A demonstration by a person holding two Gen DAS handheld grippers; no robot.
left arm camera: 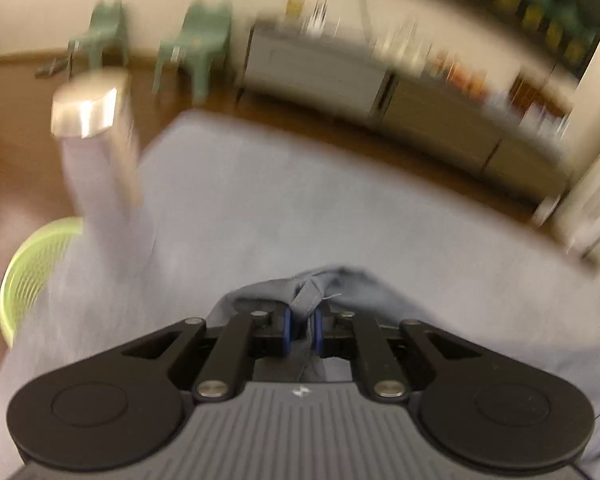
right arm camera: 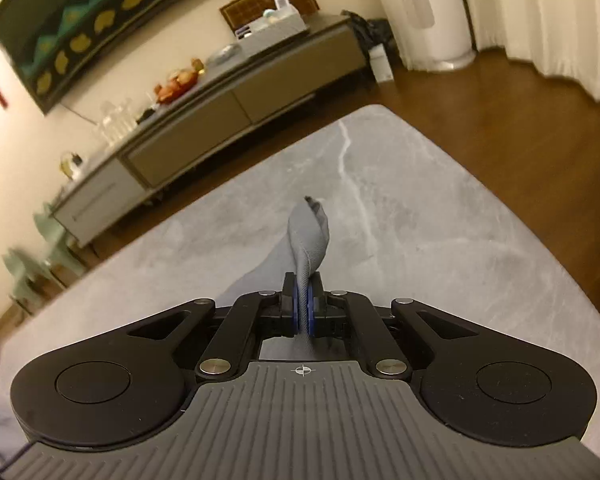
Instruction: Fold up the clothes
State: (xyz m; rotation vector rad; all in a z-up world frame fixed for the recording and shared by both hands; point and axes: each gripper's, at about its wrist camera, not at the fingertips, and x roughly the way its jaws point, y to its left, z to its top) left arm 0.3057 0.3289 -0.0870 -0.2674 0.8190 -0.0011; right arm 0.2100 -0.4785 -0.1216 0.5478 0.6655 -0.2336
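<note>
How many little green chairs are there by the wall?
2, in the left wrist view: one green chair far left against the wall, the other chair just right of it, beside the cabinet. Blur may hide more.

Right tool (right arm camera: 305, 304) pinching grey ribbed garment (right arm camera: 310, 236), above marbled table (right arm camera: 440, 240)

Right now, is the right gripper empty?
No, the right gripper is shut on a fold of grey garment, which sticks out past its blue pads above the grey marbled table.
</note>
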